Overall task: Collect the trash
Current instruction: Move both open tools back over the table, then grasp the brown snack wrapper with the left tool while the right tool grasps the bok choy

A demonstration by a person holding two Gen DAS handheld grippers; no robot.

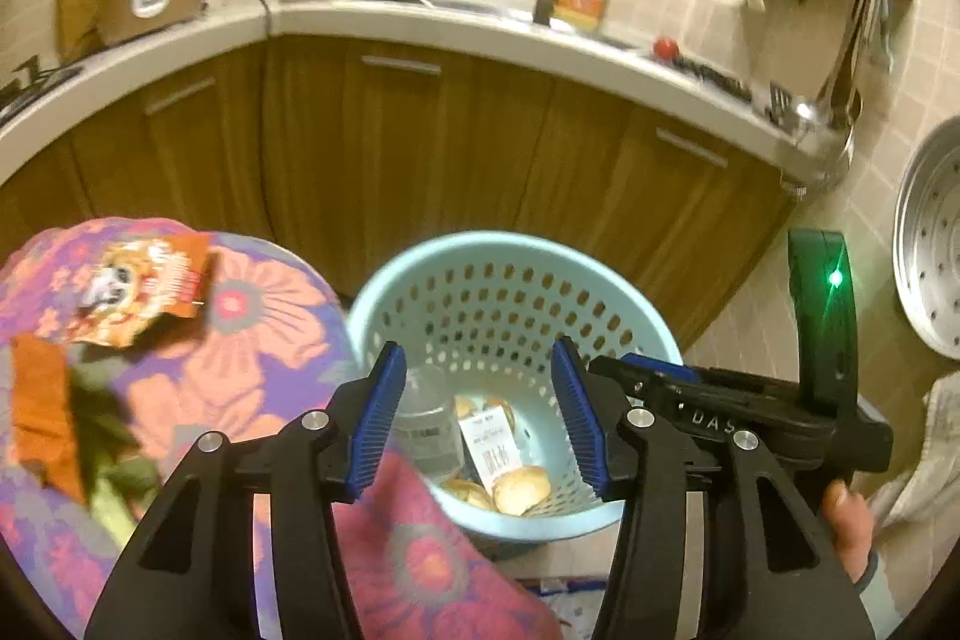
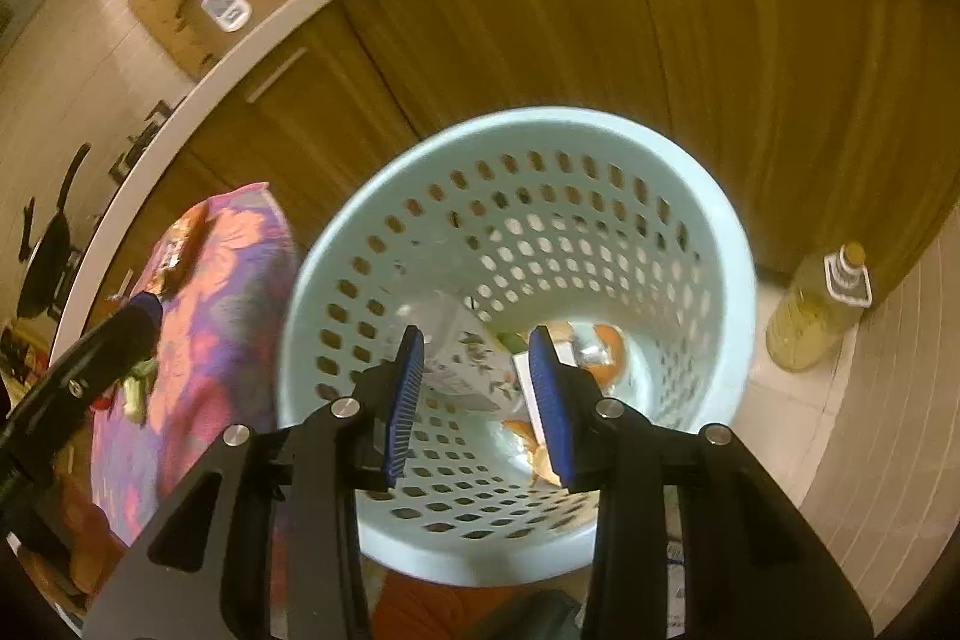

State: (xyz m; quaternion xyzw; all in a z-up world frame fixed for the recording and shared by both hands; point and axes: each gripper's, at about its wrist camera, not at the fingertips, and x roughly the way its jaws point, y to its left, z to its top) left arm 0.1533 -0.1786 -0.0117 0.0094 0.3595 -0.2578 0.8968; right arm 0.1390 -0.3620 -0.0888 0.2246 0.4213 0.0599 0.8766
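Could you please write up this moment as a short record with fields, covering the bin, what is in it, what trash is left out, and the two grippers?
bin: light blue perforated basket, upright on the floor beside the flowered cloth
in the bin: clear plastic bottle, printed wrapper, round bread-like pieces
left out: orange snack packet and green scraps lying on the cloth
left gripper: fingers apart, nothing between them, above the bin
right gripper: fingers apart, nothing between them, above the bin

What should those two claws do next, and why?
Probably swing the left claw over to the snack wrapper on the flowered cloth. Both claws hang open and empty above the blue basket, and that wrapper still lies outside it.
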